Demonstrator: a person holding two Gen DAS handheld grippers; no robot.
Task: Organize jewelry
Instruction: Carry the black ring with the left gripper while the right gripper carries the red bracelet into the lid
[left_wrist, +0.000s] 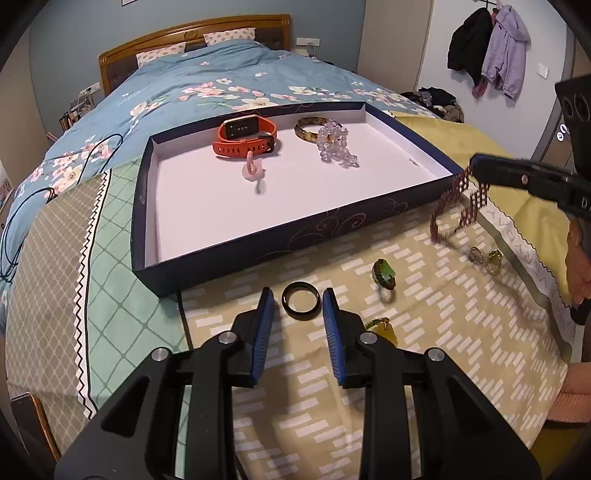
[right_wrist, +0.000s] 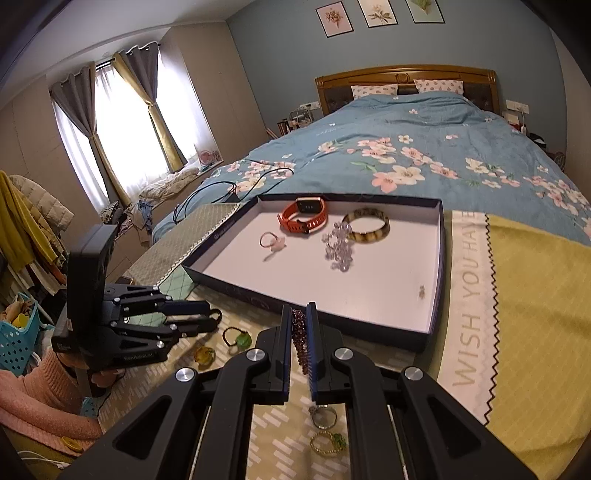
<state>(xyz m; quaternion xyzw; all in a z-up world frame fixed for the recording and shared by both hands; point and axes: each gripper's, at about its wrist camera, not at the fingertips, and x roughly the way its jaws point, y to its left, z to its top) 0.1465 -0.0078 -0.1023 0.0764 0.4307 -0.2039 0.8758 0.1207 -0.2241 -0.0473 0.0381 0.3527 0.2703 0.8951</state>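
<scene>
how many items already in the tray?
4, all toward the tray's far end: orange watch, pink ring, tortoiseshell bangle, clear bead bracelet.

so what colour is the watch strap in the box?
Orange, on the watch; clearest in the left wrist view.

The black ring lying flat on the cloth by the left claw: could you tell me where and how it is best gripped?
Grip the black ring across its outer rim, coming down from above with one pad either side. It lies flat, so no edge stands up. The left claw already brackets it, not yet touching.
</scene>
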